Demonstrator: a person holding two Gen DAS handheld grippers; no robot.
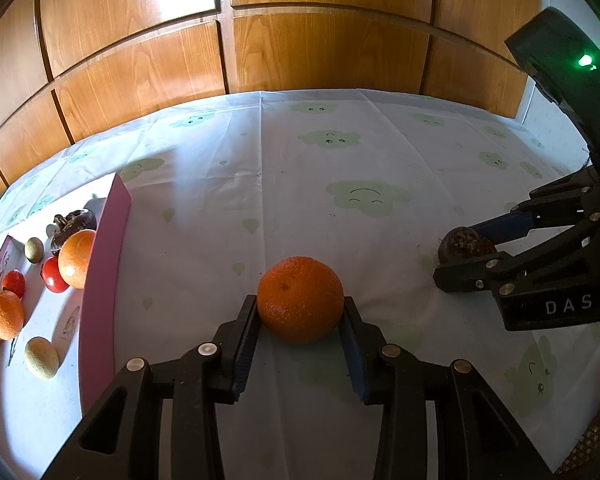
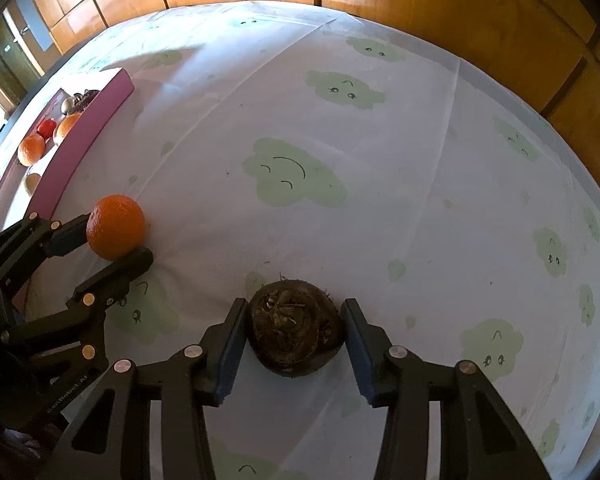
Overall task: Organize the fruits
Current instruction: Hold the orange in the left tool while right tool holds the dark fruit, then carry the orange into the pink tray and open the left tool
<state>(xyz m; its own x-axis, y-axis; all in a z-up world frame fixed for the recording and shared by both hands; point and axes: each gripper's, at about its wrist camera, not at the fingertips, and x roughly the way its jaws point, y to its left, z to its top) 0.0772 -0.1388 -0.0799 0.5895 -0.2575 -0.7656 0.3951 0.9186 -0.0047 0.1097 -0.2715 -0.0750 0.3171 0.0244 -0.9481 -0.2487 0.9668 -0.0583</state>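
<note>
While the left gripper (image 1: pixel 300 316) clamped the orange (image 1: pixel 300 305) on the tablecloth (image 1: pixel 300 152), the right gripper (image 2: pixel 296 330) bracketed a dark brown fruit (image 2: pixel 296 334). Whether its pads pressed was unclear. The pink box (image 1: pixel 100 280) hid part of its fruit.

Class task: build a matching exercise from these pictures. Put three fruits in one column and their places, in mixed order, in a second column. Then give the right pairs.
Fruits
1. orange outside the box
2. dark brown fruit
3. red fruits

Places
A. inside the pink box
B. between the fingers of the left claw
C. between the fingers of the right claw

Pairs: 1-B, 2-C, 3-A
</note>
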